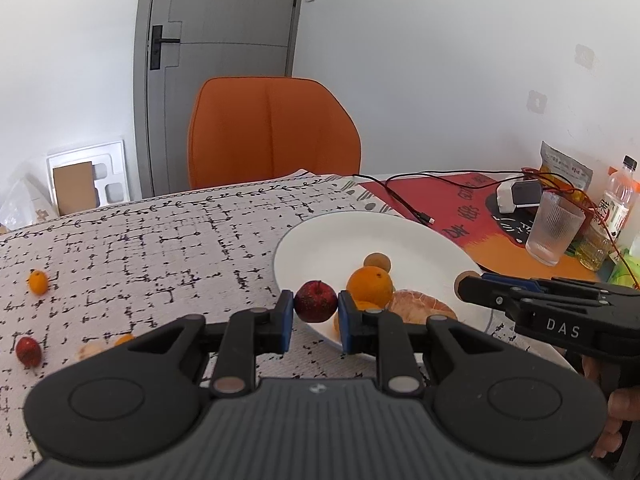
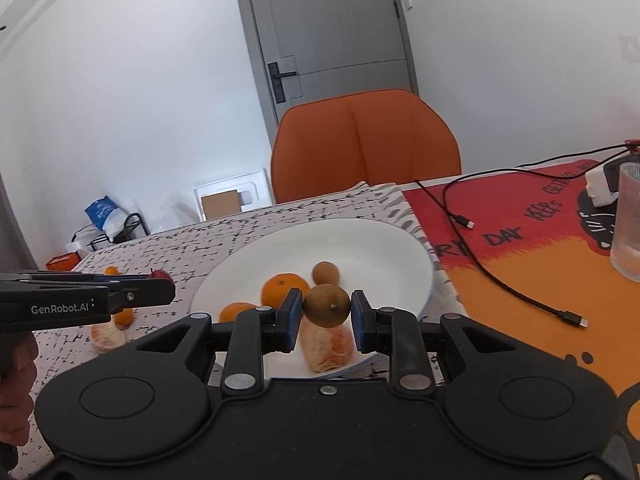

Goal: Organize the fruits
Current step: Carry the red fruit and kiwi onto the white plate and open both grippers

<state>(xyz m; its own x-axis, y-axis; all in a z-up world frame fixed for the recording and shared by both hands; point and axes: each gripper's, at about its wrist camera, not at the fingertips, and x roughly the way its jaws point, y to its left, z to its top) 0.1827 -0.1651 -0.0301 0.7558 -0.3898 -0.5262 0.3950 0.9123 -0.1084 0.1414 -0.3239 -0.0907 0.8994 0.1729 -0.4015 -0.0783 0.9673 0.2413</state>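
Above the white plate (image 1: 320,236), the left gripper (image 1: 316,316) pinches a small, firm red fruit (image 1: 315,301) across its middle; the right gripper (image 2: 326,318) clamps a light brown longan (image 2: 327,305).

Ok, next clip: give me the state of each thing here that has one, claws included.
left claw: shut on the red fruit, at the plate's near rim.
right claw: shut on the brown fruit, over the plate.
white plate: holds two oranges, a brown fruit, a peeled citrus.
glass: upright, looks empty.
door: closed.
bottle: upright, capped.
cable: free plug end on the mat.
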